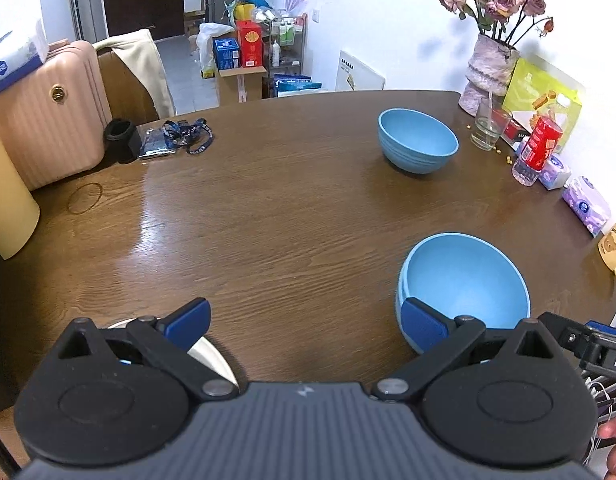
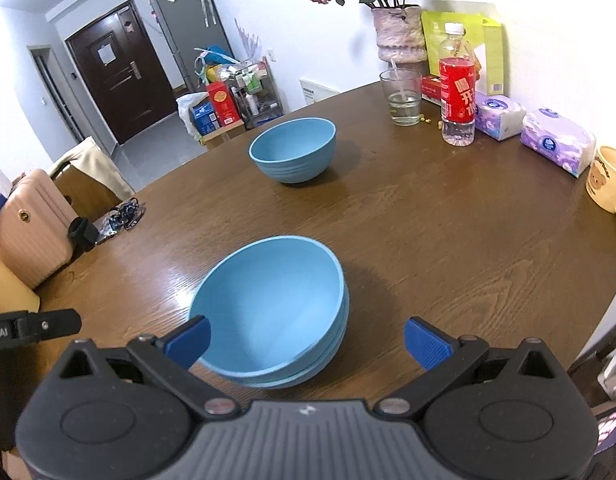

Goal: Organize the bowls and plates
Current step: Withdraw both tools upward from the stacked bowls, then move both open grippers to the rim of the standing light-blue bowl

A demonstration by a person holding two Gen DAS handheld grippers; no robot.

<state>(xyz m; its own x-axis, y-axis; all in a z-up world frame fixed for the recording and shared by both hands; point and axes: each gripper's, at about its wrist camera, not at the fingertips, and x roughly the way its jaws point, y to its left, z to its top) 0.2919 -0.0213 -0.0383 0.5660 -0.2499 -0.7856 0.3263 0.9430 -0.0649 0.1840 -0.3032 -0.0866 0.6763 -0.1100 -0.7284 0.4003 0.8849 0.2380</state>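
Note:
Two nested blue bowls [image 2: 275, 304] sit on the brown table near its front; they also show in the left wrist view [image 1: 464, 280]. A single blue bowl [image 2: 293, 148] stands farther back, also in the left wrist view [image 1: 418, 140]. A white plate [image 1: 211, 354] lies under my left gripper's left finger, mostly hidden. My left gripper [image 1: 305, 322] is open and empty, left of the nested bowls. My right gripper [image 2: 308, 340] is open and empty, its jaws on either side of the nested bowls' near rim, not touching.
Along the right edge stand a vase [image 2: 400, 34], a glass [image 2: 402, 98], a red-labelled bottle [image 2: 458, 88], tissue packs [image 2: 556, 138] and a cream mug [image 2: 608, 180]. A lanyard [image 1: 187, 134] and a black holder [image 1: 119, 138] lie at the far left. A pink suitcase [image 1: 47, 112] stands beside the table.

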